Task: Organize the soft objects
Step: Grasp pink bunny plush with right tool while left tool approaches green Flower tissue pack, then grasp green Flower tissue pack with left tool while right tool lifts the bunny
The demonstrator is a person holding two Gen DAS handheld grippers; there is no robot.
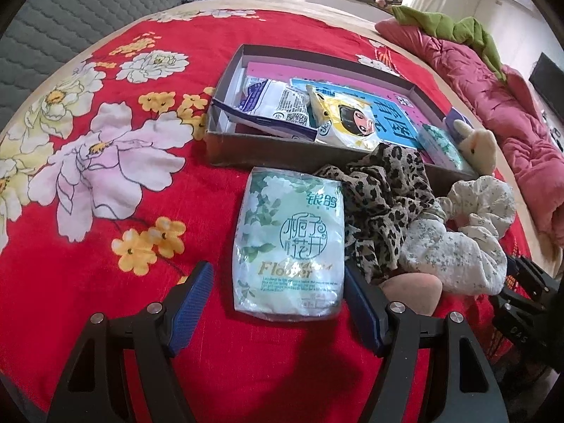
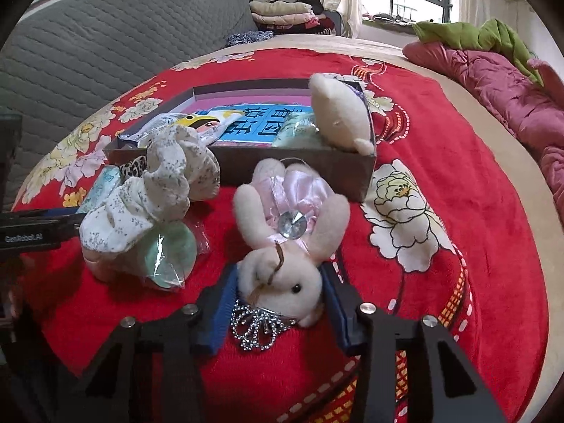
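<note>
Right wrist view: fingers (image 2: 328, 292) half-spread, seemingly pinching plush rabbit (image 2: 282, 275); left fingers (image 1: 190, 289) spread around tissue pack (image 1: 290, 246).

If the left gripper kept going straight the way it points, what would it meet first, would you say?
Most likely the tissue pack, lying straight ahead between the open left gripper's fingers; depth is hard to judge.

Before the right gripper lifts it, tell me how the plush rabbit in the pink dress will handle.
The plush rabbit will probably squash between the right gripper's pads, since its fuzzy head looks soft. Gripped by the head, its body and limp limbs would likely dangle. It seems light for its size. The beaded tiara at its head may snag or drag along.
</note>
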